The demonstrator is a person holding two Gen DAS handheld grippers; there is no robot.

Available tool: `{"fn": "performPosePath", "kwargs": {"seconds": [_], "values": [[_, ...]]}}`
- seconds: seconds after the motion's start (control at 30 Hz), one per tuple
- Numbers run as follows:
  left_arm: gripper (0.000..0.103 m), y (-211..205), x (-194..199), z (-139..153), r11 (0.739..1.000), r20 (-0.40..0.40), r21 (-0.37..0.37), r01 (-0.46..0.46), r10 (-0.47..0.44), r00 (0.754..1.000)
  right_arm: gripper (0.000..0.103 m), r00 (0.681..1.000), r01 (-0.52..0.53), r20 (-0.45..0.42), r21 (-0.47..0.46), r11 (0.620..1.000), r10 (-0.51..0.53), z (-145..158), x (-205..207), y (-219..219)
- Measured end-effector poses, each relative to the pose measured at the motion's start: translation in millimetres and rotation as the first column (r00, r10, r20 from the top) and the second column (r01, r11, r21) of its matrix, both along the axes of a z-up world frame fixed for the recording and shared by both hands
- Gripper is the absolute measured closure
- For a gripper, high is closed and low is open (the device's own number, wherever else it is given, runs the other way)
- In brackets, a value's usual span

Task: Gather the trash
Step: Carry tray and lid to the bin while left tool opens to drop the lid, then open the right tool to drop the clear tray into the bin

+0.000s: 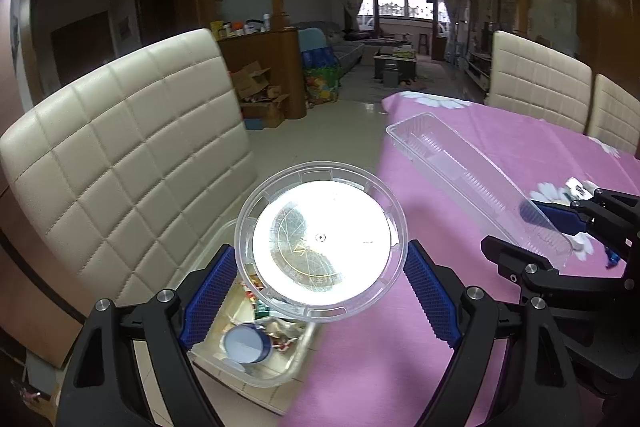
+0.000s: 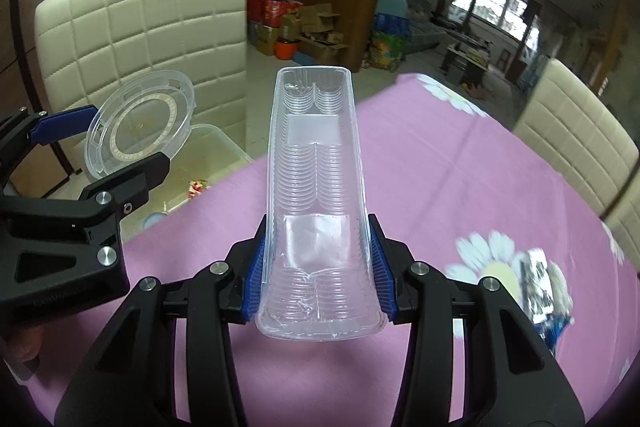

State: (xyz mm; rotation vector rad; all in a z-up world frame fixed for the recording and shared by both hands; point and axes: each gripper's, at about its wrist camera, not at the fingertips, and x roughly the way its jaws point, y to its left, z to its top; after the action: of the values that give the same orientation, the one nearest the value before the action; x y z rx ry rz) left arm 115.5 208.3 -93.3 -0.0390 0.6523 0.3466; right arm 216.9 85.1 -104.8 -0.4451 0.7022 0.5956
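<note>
My left gripper is shut on a round clear plastic lid, its blue pads pressing the rim on both sides. The lid hangs over a clear plastic bin that holds wrappers and a blue cap, just off the table's left edge. My right gripper is shut on a long, ribbed clear plastic tray, which sticks out forward above the pink tablecloth. In the right wrist view the left gripper holds the lid tilted up above the bin.
A crumpled blue and white wrapper lies on the flowered cloth at the right. Cream padded chairs stand around the table. Cardboard boxes sit on the floor beyond.
</note>
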Motion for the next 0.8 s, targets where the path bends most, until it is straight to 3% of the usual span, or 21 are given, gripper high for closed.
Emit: {"fn": "performPosePath", "kwargs": {"seconds": [0.37, 0.5, 0.63, 0.8], "values": [[0.021, 84.4, -3.0, -9.6, 0.99, 0.003, -0.026, -0.142, 0.142, 0.99, 0.056, 0.996, -0.091, 0.002, -0.013, 0.996, 0.091, -5.1, 8.9, 69.1], [0.02, 100.1, -1.4, -15.1, 0.985, 0.003, -0.046, -0.164, 0.165, 0.986, 0.056, 0.995, -0.104, -0.003, -0.015, 0.994, 0.104, -7.6, 12.0, 79.9], [0.018, 112.3, -2.3, -19.1, 0.977, 0.0, -0.117, -0.177, 0.178, 0.984, 0.056, 0.995, -0.103, -0.013, -0.009, 0.995, 0.103, -10.2, 16.9, 84.5], [0.014, 122.5, 1.3, -29.5, 0.969, -0.027, -0.12, -0.217, 0.216, 0.976, 0.056, 0.994, -0.11, -0.023, -0.013, 0.994, 0.11, -15.1, 19.8, 93.4]]}}
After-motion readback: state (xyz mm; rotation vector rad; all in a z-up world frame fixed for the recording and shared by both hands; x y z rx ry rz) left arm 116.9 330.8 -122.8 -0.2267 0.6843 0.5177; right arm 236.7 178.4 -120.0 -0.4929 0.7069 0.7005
